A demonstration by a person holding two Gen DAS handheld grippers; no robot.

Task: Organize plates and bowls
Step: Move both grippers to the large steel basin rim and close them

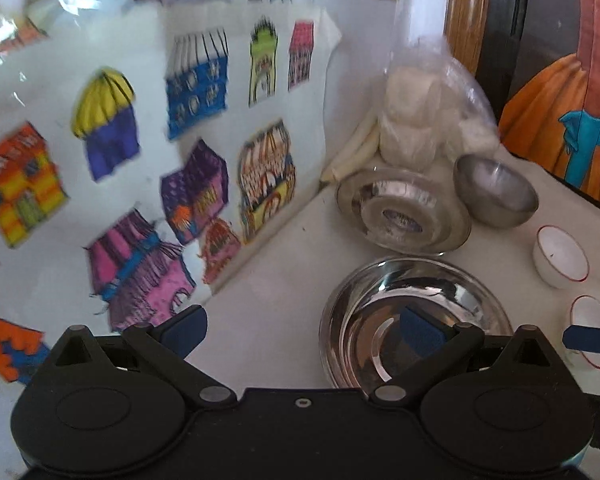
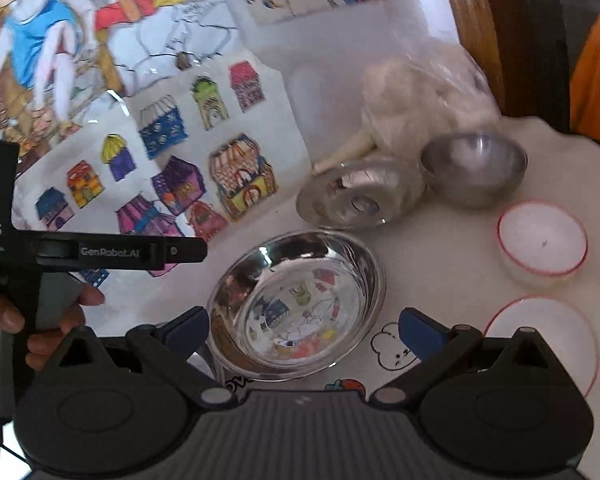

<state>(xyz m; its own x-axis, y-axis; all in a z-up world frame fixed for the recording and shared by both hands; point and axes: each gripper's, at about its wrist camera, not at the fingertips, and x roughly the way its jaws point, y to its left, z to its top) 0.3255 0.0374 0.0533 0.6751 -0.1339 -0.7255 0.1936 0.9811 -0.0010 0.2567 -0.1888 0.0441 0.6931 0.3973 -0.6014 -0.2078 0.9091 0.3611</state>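
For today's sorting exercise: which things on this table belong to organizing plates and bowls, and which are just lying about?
Belong: shiny steel bowl, steel plate, small steel bowl, two white red-rimmed bowls.

Lying about: plastic bag of white lumps, house drawings.

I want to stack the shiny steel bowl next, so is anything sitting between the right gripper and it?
Nothing visible does. The right gripper is open, with the shiny steel bowl directly ahead of its fingers on the white table. The white bowls sit off to the right.
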